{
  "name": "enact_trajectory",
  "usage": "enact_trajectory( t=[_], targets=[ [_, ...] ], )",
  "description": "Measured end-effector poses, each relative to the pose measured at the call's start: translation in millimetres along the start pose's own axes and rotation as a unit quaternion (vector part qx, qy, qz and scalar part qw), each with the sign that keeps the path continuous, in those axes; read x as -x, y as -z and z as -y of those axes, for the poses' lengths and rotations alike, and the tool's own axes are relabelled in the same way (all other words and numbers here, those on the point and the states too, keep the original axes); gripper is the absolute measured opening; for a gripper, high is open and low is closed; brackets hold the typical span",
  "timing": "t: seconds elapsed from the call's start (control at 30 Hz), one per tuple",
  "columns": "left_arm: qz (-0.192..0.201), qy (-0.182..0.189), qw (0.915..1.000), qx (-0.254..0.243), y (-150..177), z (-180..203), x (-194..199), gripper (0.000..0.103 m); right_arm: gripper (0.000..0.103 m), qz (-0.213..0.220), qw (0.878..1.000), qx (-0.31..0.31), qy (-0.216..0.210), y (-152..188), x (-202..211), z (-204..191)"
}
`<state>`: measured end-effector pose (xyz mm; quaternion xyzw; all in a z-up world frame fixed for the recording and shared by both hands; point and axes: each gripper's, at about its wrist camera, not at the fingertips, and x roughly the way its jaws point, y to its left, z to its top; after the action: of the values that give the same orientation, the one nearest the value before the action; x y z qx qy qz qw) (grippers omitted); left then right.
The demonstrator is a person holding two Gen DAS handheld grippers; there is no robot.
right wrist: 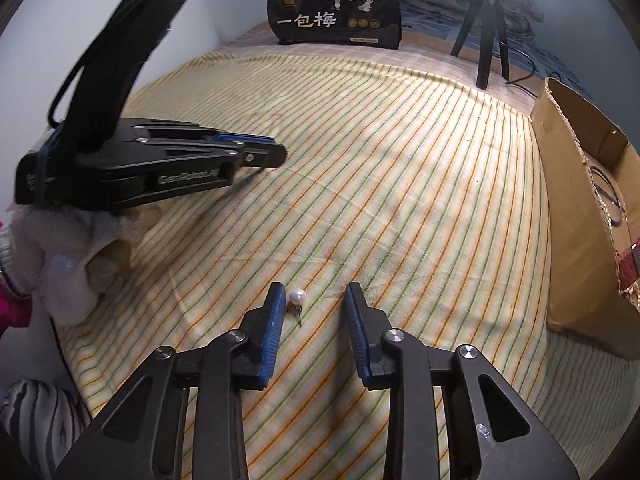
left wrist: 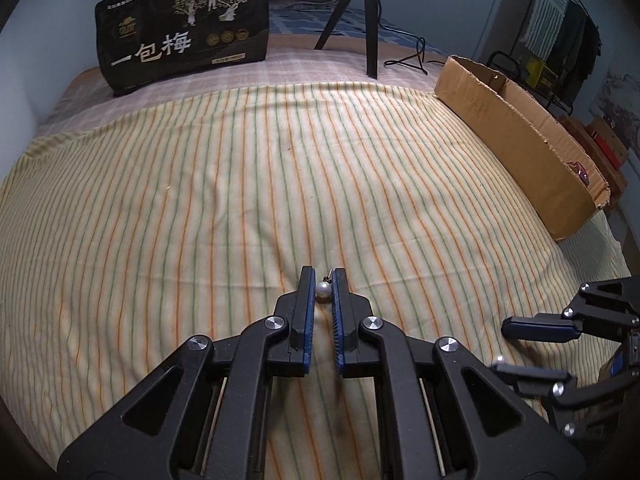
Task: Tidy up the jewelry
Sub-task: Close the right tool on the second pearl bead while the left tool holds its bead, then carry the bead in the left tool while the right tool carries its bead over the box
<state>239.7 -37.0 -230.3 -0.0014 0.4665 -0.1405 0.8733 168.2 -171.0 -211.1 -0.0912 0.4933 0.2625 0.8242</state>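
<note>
1. The striped sheet (left wrist: 200,200) on the bed is soft and saggy. I reckon anything dropped here rolls into a dip or off the edge, and good luck finding it again
2. The cardboard box (left wrist: 500,120), which looks like the drop-off spot, sits well apart to the right of both tools. That's a long carry, and clipping its torn wall could knock a piece loose
3. The right tool (right wrist: 315,288) is spread wide open around the second pearl earring (right wrist: 297,296). That one lies on the sheet just beside the tool's left finger, way off centre, so closing now would probably shove it sideways instead of pinching it
4. The left tool (left wrist: 323,272) is clenched on the pearl earring (left wrist: 323,289), right up near the fingertips. It's a round, slick bead with barely any contact, so it could squirt out, and the little post poking forward might snag or bend
</note>
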Motion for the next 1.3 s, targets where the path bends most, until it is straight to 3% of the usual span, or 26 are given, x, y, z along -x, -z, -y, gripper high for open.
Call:
enact_trajectory(
  t=[0.1,0.2,0.73,1.3],
  targets=[
    [0.001,-0.004,1.0,0.003,3.1,-1.7,3.6,0.007,0.012,-0.004,1.0,0.006,0.008,-2.0,-1.1,-5.0],
    [0.003,-0.005,1.0,0.008,6.4,-4.2,7.2,0.006,0.008,-0.006,1.0,0.011,0.013,-3.5,-1.3,-9.3],
    [0.016,-0.021,0.9994,0.025,18.5,-14.0,42.0,0.006,0.007,0.01,1.0,-0.007,0.02,-6.7,14.7,-8.6],
    [0.06,0.0,0.9982,0.003,-3.9,19.2,87.5,0.006,0.007,0.074,0.994,-0.057,0.049,-11.1,83.6,30.3]
  ],
)
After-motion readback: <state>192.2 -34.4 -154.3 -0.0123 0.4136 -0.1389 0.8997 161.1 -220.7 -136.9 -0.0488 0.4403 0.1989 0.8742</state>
